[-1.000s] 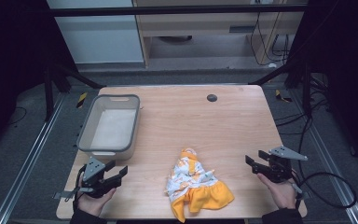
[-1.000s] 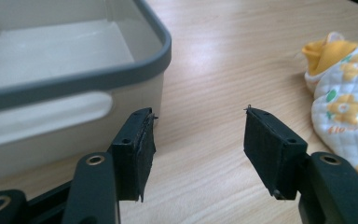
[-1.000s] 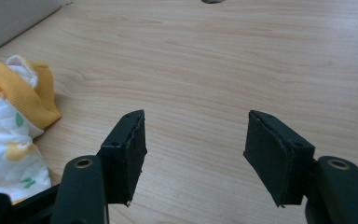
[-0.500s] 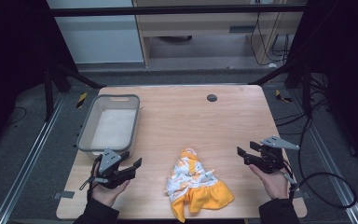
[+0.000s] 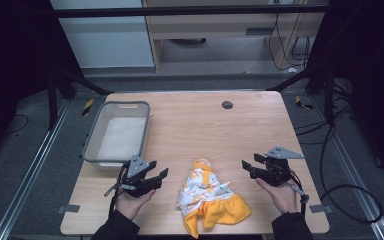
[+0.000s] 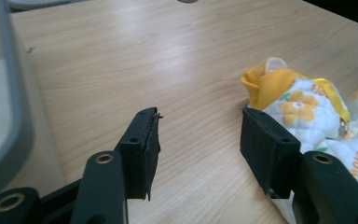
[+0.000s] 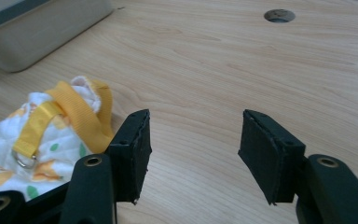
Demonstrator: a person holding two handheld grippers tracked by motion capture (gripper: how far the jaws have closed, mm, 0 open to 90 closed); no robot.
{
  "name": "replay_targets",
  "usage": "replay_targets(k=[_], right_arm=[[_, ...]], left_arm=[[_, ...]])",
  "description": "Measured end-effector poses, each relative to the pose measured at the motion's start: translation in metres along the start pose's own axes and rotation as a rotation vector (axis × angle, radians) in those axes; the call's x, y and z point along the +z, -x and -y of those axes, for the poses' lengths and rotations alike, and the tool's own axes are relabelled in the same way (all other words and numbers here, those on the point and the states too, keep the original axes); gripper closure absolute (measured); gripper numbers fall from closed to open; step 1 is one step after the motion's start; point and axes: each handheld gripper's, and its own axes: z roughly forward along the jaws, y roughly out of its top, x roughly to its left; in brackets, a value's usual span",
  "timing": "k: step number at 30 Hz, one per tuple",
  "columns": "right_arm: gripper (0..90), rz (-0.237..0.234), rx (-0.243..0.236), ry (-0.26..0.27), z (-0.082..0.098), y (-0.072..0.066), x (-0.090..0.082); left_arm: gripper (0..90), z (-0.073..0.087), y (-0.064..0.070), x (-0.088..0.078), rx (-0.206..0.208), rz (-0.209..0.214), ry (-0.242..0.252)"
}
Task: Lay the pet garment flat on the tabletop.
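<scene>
A crumpled yellow and white flowered garment (image 5: 207, 197) lies near the table's front edge, between my two grippers. My left gripper (image 5: 161, 173) hovers just left of it, jaws open with bare wood between them; they have just been closing a little. In the left gripper view the garment (image 6: 317, 105) lies beside the right jaw. My right gripper (image 5: 246, 166) is right of the garment, open with nothing between its jaws, which have also just been closing a little. In the right gripper view the garment (image 7: 51, 130) and its yellow strap lie to the left of the jaws.
A grey plastic bin (image 5: 117, 132) stands at the table's left side, close behind the left gripper. A round cable hole (image 5: 227, 105) sits toward the far edge. Black frame posts and cables surround the table.
Both grippers have moved inward toward the garment, the left one rightward from the front left corner, the right one leftward. Both pairs of jaws look slightly narrower.
</scene>
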Motion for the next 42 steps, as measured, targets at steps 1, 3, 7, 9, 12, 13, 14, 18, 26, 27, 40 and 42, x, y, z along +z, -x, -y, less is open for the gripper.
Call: replay_targets(k=[1, 3, 7, 9, 12, 13, 14, 18, 26, 27, 40, 42], right_arm=[[43.2, -0.017, -0.004, -0.004, -0.001, -0.004, 0.002], [43.3, -0.031, -0.019, -0.011, -0.001, -0.009, 0.005], [43.9, -0.059, -0.035, -0.02, -0.002, -0.018, 0.012], [45.0, -0.073, -0.044, -0.03, -0.002, -0.023, 0.015], [46.7, -0.093, -0.054, -0.037, -0.001, -0.029, 0.019], [46.9, -0.101, -0.058, -0.042, -0.001, -0.032, 0.02], [46.9, -0.107, -0.065, -0.043, 0.0, -0.034, 0.022], [47.4, -0.124, -0.075, -0.053, 0.001, -0.039, 0.026], [49.7, -0.166, -0.093, -0.074, 0.005, -0.047, 0.037], [50.0, -0.175, -0.093, -0.075, 0.006, -0.048, 0.038], [55.3, -0.254, -0.148, -0.157, 0.018, -0.063, 0.058], [59.4, -0.27, -0.145, -0.168, 0.018, -0.064, 0.059]], left_arm=[[47.0, 0.002, 0.004, 0.004, 0.007, 0.011, -0.013], [47.8, 0.004, 0.007, 0.008, 0.006, 0.026, -0.026], [48.0, 0.006, 0.013, 0.015, 0.018, 0.057, -0.061], [48.6, 0.007, 0.017, 0.017, 0.022, 0.068, -0.068], [48.8, 0.009, 0.022, 0.019, 0.032, 0.086, -0.083], [49.0, 0.01, 0.023, 0.02, 0.035, 0.094, -0.086], [49.1, 0.01, 0.025, 0.021, 0.037, 0.1, -0.093], [49.3, 0.012, 0.03, 0.025, 0.047, 0.125, -0.109], [48.8, 0.014, 0.041, 0.034, 0.075, 0.159, -0.145], [48.8, 0.014, 0.042, 0.035, 0.074, 0.16, -0.148], [58.7, 0.019, 0.046, 0.048, 0.076, 0.188, -0.209], [63.3, 0.019, 0.047, 0.049, 0.077, 0.197, -0.221]])
